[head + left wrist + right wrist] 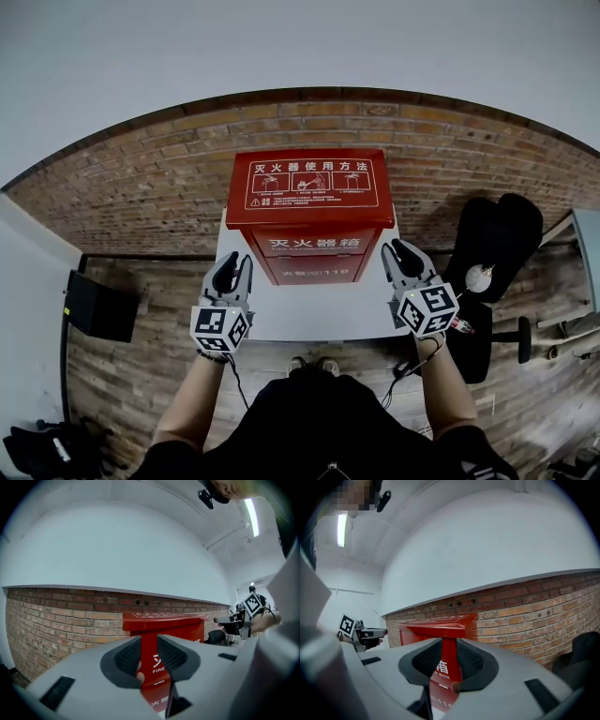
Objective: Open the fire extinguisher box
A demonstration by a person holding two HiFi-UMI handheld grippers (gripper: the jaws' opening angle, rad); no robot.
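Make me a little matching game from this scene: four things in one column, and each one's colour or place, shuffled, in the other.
Things:
1. fire extinguisher box
2. table
3. chair
4. left gripper

Descriptions:
A. black, to the right of the table
B. open and empty, by the box's left side
C. red, standing on the table
D. white, under the box

Pairs: 1-C, 2-D, 3-A, 4-B

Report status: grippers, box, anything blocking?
Left gripper open, empty. Right gripper open, empty. Fire extinguisher box shut, on white table, grippers flanking it, no contact. Nothing in the way.
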